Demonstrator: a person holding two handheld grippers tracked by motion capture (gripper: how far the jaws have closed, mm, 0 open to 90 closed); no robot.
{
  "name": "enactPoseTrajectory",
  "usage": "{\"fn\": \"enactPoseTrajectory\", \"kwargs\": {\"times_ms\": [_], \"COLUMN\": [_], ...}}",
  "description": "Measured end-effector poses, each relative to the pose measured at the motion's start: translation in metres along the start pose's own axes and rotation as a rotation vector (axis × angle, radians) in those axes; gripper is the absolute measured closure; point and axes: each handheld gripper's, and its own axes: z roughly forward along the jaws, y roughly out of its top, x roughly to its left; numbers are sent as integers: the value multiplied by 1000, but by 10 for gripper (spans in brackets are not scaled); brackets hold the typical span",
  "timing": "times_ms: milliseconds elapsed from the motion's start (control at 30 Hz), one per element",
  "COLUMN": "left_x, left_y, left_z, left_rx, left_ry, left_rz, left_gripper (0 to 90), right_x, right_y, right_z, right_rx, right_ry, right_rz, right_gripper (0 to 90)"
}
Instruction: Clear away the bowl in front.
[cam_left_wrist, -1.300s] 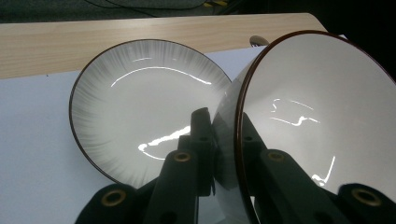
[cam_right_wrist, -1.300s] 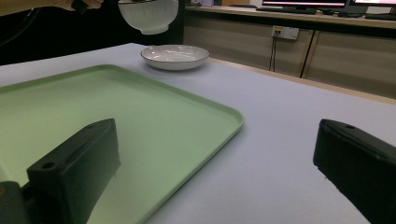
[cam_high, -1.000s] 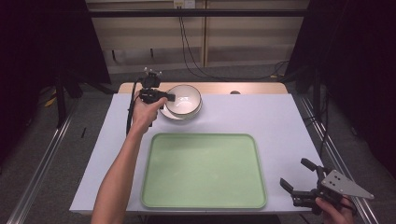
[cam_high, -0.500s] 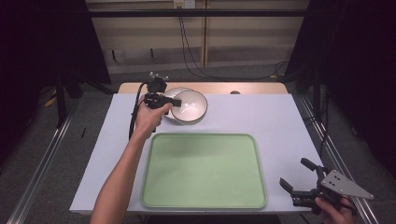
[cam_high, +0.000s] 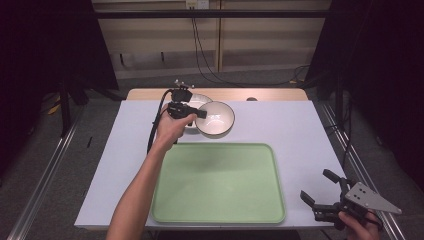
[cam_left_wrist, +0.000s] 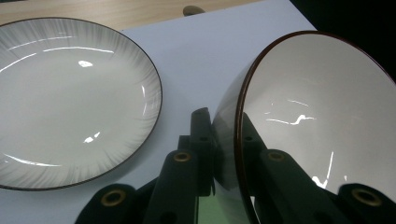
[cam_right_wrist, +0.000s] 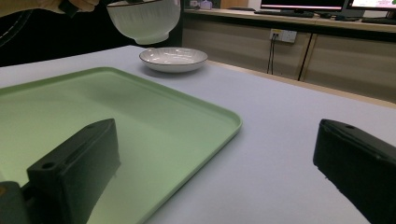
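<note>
My left gripper (cam_high: 202, 114) is shut on the rim of a white bowl with a dark edge (cam_high: 216, 119), one jaw inside the wall and one outside. In the left gripper view the bowl (cam_left_wrist: 317, 116) hangs tilted in the left gripper (cam_left_wrist: 223, 123), to the right of a white plate (cam_left_wrist: 70, 102) that lies flat on the table. The plate (cam_high: 196, 99) sits at the far side, partly behind the hand. The bowl (cam_right_wrist: 144, 16) is lifted clear above the plate (cam_right_wrist: 173, 58). My right gripper (cam_high: 316, 185) rests open and empty near the front right corner; its view shows the right gripper (cam_right_wrist: 215, 135) wide apart.
A large pale green tray (cam_high: 218, 182) lies bare in the middle of the white table (cam_high: 300, 130), just in front of the bowl. A wooden strip (cam_high: 270, 94) runs along the far edge. Dark floor and metal rails flank both sides.
The left hand has carried the bowl off the plate, to the right and toward the tray, leaving the plate uncovered. The right gripper has stayed put.
</note>
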Motion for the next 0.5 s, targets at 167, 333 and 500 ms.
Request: {"fn": "enactPoseTrajectory", "kwargs": {"times_ms": [167,333,500], "left_x": [-13,-24,-32], "left_y": [-2,-3,-6], "left_z": [8,16,22], "left_rx": [12,32,33], "left_ry": [-12,-25,-15], "left_rz": [20,21,28], "left_gripper": [822,820,822], "right_x": [1,1,1], "right_y": [0,0,0], "right_z": [2,1,2], "right_rx": [2,5,-2], "right_ry": [-5,1,5], "right_rz": [-6,-12,-6], "right_gripper": [0,0,0]}}
